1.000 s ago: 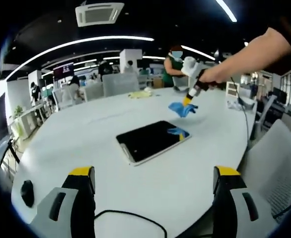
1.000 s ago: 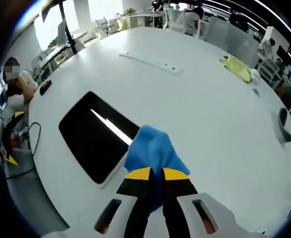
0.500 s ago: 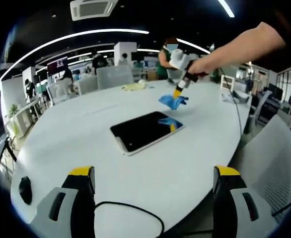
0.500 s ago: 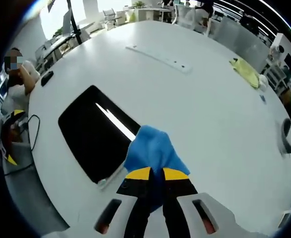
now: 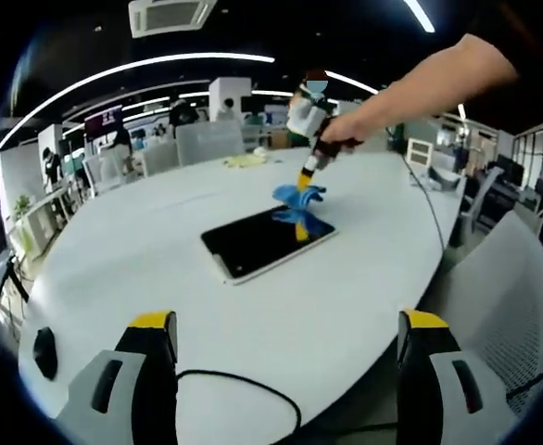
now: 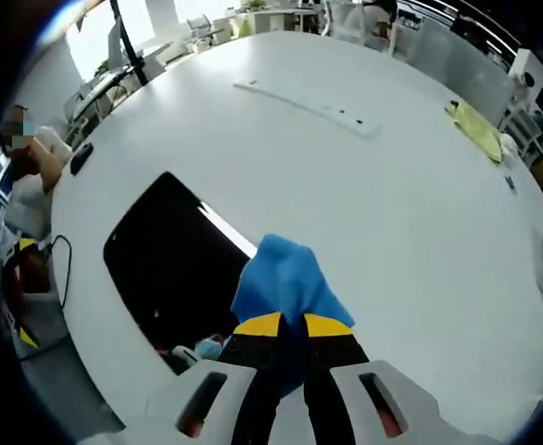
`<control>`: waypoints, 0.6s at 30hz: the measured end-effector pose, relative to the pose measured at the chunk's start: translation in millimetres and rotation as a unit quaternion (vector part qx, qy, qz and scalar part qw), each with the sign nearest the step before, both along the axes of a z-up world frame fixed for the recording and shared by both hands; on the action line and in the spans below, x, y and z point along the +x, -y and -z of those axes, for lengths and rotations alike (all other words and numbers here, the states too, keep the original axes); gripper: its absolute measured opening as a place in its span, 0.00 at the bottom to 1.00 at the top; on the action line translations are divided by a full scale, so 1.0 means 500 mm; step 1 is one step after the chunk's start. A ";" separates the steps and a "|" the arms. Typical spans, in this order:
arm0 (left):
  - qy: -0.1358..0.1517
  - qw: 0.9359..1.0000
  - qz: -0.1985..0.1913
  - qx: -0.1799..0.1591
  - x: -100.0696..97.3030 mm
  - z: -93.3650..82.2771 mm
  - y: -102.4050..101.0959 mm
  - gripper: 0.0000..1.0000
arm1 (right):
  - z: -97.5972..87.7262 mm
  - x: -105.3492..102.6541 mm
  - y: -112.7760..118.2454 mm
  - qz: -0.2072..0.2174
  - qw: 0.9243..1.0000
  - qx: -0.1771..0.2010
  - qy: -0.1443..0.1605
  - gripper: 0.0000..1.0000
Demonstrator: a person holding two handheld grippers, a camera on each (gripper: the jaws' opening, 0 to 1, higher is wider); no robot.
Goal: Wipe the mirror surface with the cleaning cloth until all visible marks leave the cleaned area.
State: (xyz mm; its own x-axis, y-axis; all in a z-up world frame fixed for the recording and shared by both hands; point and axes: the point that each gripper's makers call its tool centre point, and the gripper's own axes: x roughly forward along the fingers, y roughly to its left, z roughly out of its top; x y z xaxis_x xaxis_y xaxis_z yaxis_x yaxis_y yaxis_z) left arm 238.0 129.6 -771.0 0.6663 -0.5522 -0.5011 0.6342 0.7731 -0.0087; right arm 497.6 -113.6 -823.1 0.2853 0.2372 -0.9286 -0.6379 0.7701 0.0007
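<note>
One mirror [image 5: 264, 241], one blue cloth [image 6: 285, 281], pinched by the right gripper [image 6: 292, 324] over the mirror's far end; left gripper [image 5: 288, 338] gapes wide. White table [image 5: 364, 278], office behind.

The right gripper [image 6: 292, 326] rises from the bottom of the right gripper view, its two yellow-tipped jaws pinched together on a bunched blue cleaning cloth [image 6: 284, 281]. The cloth hangs over the near right edge of the mirror [image 6: 165, 261], a dark rectangular slab lying flat on the white table [image 6: 373, 213]. A bright streak of reflected light runs along the mirror's right side. Farther across the table lies a long white strip [image 6: 309, 95] with small dark dots, and near the far right edge sits a yellow cloth [image 6: 480, 130]. A black cable [image 6: 56, 248] loops off the table's left edge.
</note>
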 end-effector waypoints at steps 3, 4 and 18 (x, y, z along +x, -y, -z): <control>0.004 1.000 0.000 -0.001 0.001 -0.004 0.002 1.00 | 0.015 0.012 -0.010 0.001 1.000 -0.002 -0.002 0.03; 0.003 1.000 0.000 0.000 0.001 -0.004 0.002 1.00 | 0.017 0.010 -0.013 0.002 1.000 -0.002 -0.003 0.03; -0.073 0.996 -0.031 0.047 0.013 -0.006 0.022 0.99 | 0.060 0.007 -0.025 -0.001 1.000 -0.004 -0.021 0.03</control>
State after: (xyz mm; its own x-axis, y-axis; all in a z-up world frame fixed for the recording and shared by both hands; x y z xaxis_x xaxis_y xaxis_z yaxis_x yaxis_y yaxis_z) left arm 244.5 118.6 -768.1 0.6148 -0.4576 -0.6423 0.5818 0.8131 -0.0224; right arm 501.2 -101.0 -853.2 0.2463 0.2312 -0.9412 -0.6391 0.7689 0.0216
